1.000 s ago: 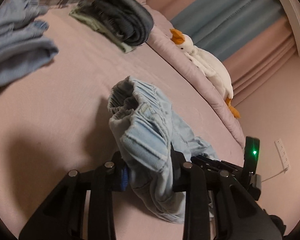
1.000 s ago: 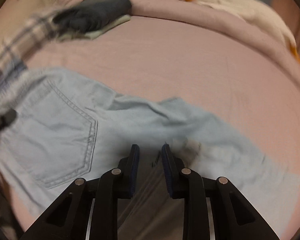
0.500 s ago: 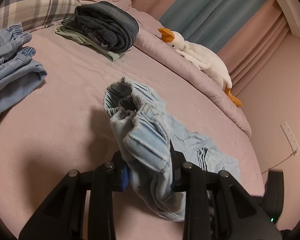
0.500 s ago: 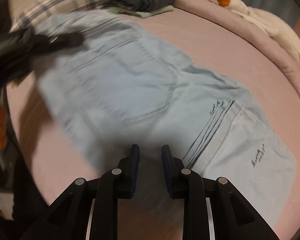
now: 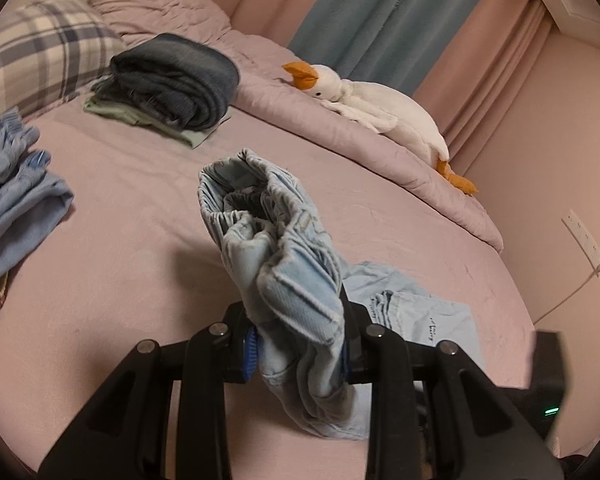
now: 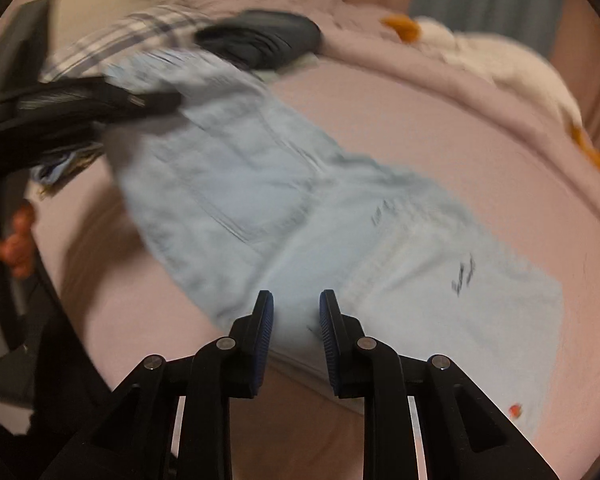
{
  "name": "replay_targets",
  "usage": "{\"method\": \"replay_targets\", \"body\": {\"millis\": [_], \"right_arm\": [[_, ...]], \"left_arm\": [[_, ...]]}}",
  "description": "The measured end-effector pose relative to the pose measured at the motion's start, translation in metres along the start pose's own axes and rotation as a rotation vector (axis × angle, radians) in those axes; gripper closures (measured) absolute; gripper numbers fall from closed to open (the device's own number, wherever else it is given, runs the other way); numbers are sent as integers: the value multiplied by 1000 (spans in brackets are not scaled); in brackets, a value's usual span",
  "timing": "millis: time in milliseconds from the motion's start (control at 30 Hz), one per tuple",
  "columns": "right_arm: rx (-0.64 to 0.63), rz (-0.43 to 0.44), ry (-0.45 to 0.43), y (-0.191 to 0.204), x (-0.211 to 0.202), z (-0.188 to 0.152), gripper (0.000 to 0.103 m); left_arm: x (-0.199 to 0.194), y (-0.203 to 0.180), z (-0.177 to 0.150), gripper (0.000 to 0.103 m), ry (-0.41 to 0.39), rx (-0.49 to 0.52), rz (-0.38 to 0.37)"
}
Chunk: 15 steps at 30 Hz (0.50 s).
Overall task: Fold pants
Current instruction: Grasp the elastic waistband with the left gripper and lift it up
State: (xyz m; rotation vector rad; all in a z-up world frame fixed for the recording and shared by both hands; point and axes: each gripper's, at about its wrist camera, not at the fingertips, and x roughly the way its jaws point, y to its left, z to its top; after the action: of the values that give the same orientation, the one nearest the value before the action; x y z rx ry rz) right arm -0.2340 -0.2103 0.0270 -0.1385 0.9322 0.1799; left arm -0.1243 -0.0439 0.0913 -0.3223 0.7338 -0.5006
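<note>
Holding the pants (image 5: 284, 280) by the bunched waistband in my left gripper (image 5: 296, 354), pads clamped on the denim at lower centre of the left view. Waistband stands up out of the jaws, elastic end open toward the camera; the rest drops below the fingers and trails onto the bed (image 5: 120, 208) at lower right, hem flat there with a small dark print on it.

Right gripper (image 6: 296, 338) sits at bottom centre of the right view, jaws narrow and closing. The pants (image 6: 260, 200) lie under and beyond the tips, running from upper left to lower right across the bed (image 6: 440, 132). Can't tell whether the pads have cloth between them: view is blurred. Left gripper (image 6: 156, 100) shows as a dark smear at upper left, at the raised end of the pants.

Left view, elsewhere: dark folded stack (image 5: 176, 80) at upper centre-left, plaid pillow (image 5: 40, 56) at upper left, blue garments (image 5: 12, 184) at left edge, plush goose (image 5: 376, 108) on the rolled duvet (image 5: 340, 128) at upper right. My hand (image 6: 18, 240) shows at the left edge of the right view.
</note>
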Motion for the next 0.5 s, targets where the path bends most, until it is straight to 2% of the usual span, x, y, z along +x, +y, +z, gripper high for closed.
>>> {"method": "replay_targets", "body": {"millis": [100, 233, 367, 500], "right_arm": [[30, 62, 57, -10, 24, -2, 80], [69, 144, 56, -10, 31, -7, 80], [162, 218, 7, -26, 17, -11, 80], [297, 289, -68, -58, 3, -14, 80]], "left_arm": [[-1, -14, 3, 73, 1, 32, -5], [-3, -31, 6, 73, 5, 73, -14], [-3, -48, 7, 73, 8, 111, -33], [0, -69, 6, 73, 15, 150, -54]]}}
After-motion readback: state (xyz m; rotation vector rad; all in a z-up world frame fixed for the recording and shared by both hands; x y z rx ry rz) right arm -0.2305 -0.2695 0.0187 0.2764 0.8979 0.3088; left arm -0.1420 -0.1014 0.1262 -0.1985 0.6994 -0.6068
